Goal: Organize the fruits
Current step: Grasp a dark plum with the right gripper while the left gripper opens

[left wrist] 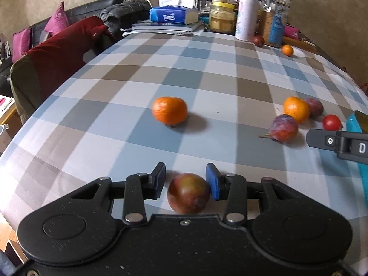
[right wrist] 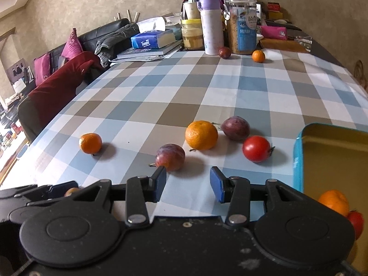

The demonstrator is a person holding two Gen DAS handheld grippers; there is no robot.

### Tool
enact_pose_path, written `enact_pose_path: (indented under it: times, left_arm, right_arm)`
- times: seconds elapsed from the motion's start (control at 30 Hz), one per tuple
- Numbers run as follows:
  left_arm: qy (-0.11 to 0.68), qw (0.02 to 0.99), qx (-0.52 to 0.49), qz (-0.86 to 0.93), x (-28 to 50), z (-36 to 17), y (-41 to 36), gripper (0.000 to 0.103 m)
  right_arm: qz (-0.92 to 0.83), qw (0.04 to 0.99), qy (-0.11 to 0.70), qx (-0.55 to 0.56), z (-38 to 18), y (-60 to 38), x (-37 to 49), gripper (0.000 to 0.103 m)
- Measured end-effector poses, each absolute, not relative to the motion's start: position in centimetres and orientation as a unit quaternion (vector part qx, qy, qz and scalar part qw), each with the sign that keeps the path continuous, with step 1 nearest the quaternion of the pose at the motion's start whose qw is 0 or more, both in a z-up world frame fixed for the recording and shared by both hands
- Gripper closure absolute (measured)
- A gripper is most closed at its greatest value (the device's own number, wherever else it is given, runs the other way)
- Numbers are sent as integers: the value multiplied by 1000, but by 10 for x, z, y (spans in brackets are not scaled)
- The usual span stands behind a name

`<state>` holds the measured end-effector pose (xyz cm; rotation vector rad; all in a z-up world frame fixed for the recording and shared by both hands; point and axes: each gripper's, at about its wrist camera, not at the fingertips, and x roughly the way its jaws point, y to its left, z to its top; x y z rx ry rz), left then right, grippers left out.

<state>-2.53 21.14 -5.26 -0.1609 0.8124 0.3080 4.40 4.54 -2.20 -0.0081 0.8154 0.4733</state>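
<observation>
At the bottom centre of the left wrist view, the left gripper (left wrist: 185, 181) stands spread around a reddish plum (left wrist: 188, 193); its right pad touches the fruit, the left pad sits just clear. The right gripper (right wrist: 188, 181) gapes wide, holding nothing, a plum (right wrist: 170, 157) just beyond its left finger. The blue tin (right wrist: 299, 158) fills the right edge. Bare checked tablecloth (right wrist: 161, 85) spreads mid-frame.

Left gripper (left wrist: 185, 181) low over the table, jaws parted, blue pads (left wrist: 212, 181) flanking a plum (left wrist: 188, 193); right-hand pad touching it, left-hand pad just apart. Right gripper (right wrist: 188, 182) level beside it, to its right, jaws spread wide, nothing between the pads (right wrist: 216, 184). Tip of the right gripper visible at the far right edge of the left wrist view.
</observation>
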Motion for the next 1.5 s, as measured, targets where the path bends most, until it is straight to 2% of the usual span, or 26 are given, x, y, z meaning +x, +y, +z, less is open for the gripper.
enact_pose_path:
  times: [0.57,0.83,0.9,1.13,1.23,1.5]
  left_arm:
    - [380,910,-60,152,-30,-56,214,53]
    - [378,911,-53,154,-31,-56,214,50]
    - [375,912,-45,163,-33,-56,212,49]
    - [317,928,29,192,-48,-43,203,47]
    - [314,931,16,187,-45,-29,208,41]
    - [362,918,-40,159,-64,-13,223,38]
  right_arm:
    - [222,883,413,11,-50,84,71,58]
    - [218,893,394,-8,-53,91,72,58]
    - [215,897,385,-20,-54,93,70,64]
    - [223,904,362,-47,-56,97,64,64]
    - [222,904,364,-43,-56,97,65,64]
    - [236,896,376,-11,-46,85,60,64]
